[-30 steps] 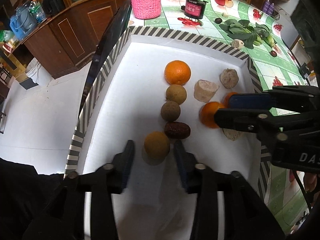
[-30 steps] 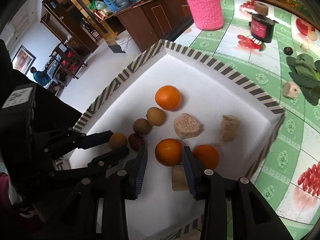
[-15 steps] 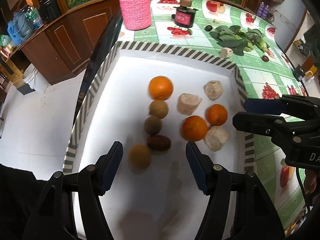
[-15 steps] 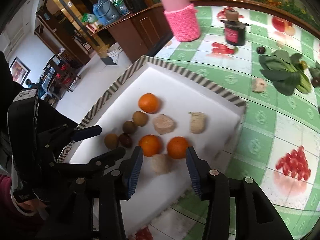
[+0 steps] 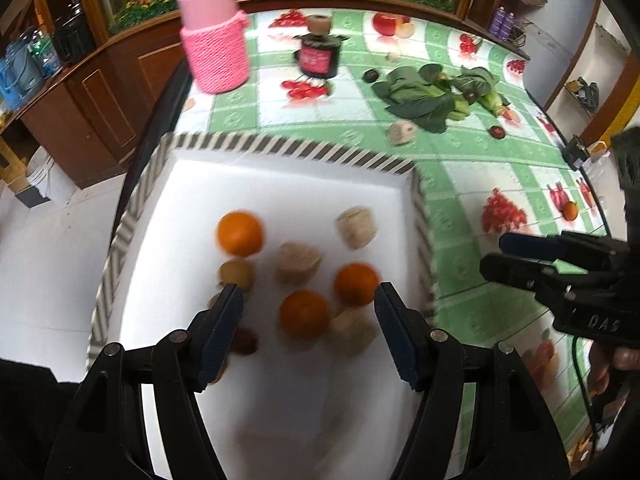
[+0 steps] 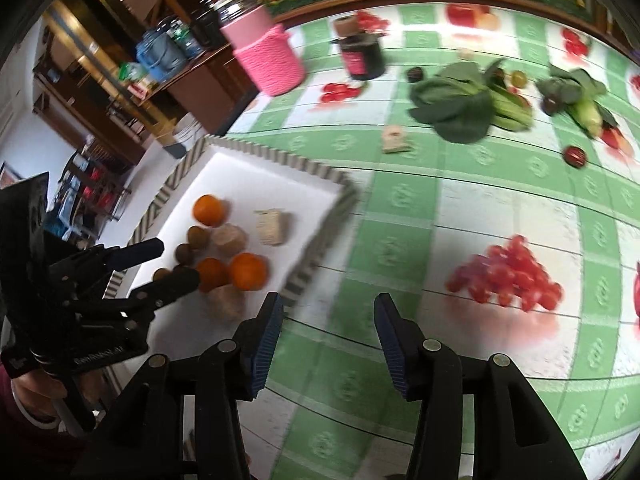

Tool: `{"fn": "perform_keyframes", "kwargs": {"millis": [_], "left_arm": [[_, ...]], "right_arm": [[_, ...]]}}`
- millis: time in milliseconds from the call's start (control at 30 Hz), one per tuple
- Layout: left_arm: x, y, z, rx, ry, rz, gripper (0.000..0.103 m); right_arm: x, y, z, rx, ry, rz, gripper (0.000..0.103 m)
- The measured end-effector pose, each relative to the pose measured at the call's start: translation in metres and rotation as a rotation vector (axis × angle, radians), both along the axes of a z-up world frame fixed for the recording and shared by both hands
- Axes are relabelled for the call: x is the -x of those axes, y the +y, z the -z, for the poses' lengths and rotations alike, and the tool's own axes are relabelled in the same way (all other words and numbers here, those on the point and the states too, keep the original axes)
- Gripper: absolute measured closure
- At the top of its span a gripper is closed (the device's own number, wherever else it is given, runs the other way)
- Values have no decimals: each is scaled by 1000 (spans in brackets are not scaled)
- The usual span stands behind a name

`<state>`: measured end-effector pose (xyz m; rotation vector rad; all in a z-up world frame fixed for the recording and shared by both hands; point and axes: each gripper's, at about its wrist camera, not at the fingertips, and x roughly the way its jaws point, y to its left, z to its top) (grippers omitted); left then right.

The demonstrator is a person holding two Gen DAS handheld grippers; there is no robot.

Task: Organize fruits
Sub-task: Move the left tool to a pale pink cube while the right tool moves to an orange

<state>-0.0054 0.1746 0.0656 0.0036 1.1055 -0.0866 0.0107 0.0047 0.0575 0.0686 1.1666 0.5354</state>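
Observation:
A white tray with a striped rim holds three oranges, small brown fruits and pale tan chunks. The same fruits show in the right wrist view, with an orange at the back. My left gripper is open and empty, raised above the tray's near part. My right gripper is open and empty over the green tablecloth, right of the tray; it also shows in the left wrist view.
A pink-sleeved jar and a dark bottle stand behind the tray. Leafy greens, a pale chunk and small dark fruits lie on the tablecloth. The table edge drops to the floor at left.
Both grippers have opened and pulled back and up from the tray. The right gripper let go of an orange and swung right over the tablecloth.

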Motion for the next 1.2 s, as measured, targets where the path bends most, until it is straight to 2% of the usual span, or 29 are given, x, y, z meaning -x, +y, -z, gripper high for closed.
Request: {"fn": "perform_keyframes", "kwargs": {"millis": [100, 267, 500, 867, 1200], "left_arm": [[-13, -14, -6, 27, -10, 28, 36], [-49, -39, -15, 75, -14, 64, 35], [-106, -71, -11, 91, -1, 88, 35], [-157, -98, 25, 47, 71, 89, 35], [-172, -107, 40, 1, 92, 85, 35]], "right_arm": [[-2, -18, 2, 3, -1, 34, 50], [-3, -54, 0, 6, -11, 102, 49], [-3, -123, 1, 17, -21, 241, 46], [5, -226, 11, 44, -34, 447, 44], [2, -265, 20, 52, -51, 537, 41]]}}
